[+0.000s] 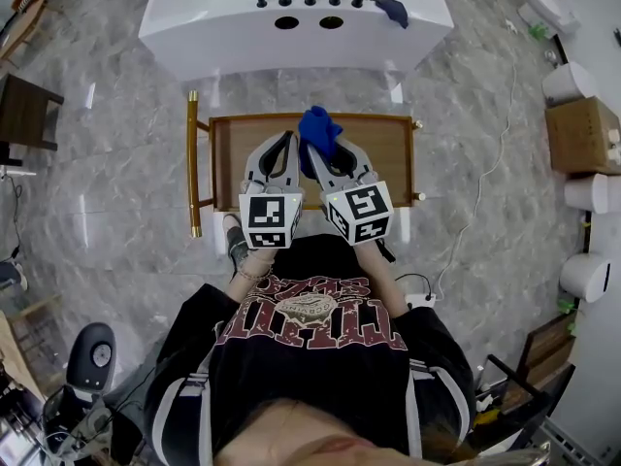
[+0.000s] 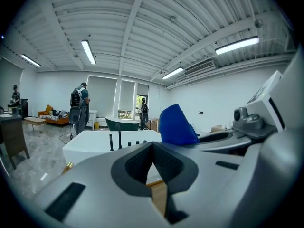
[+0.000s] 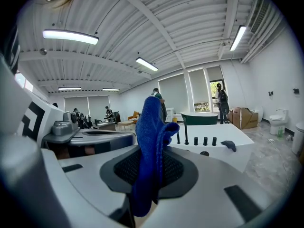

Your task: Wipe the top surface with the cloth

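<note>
A blue cloth (image 1: pixel 318 132) sticks up from my right gripper (image 1: pixel 316 151), which is shut on it above the wooden top (image 1: pixel 378 149) of a small gold-framed table. In the right gripper view the cloth (image 3: pixel 152 146) stands pinched between the jaws of the right gripper (image 3: pixel 149 177) and hides their tips. My left gripper (image 1: pixel 291 146) is close beside it on the left, also over the wooden top. Seen from its own view, the left gripper (image 2: pixel 153 148) is shut with nothing in it, and the cloth (image 2: pixel 175 126) shows to its right.
A white bathtub (image 1: pixel 291 17) with black taps stands just beyond the table, a dark rag (image 1: pixel 393 8) on its right corner. A cardboard box (image 1: pixel 582 134) and white fixtures line the right side. A dark table (image 1: pixel 24 110) is at left. People (image 2: pixel 80 110) stand far off.
</note>
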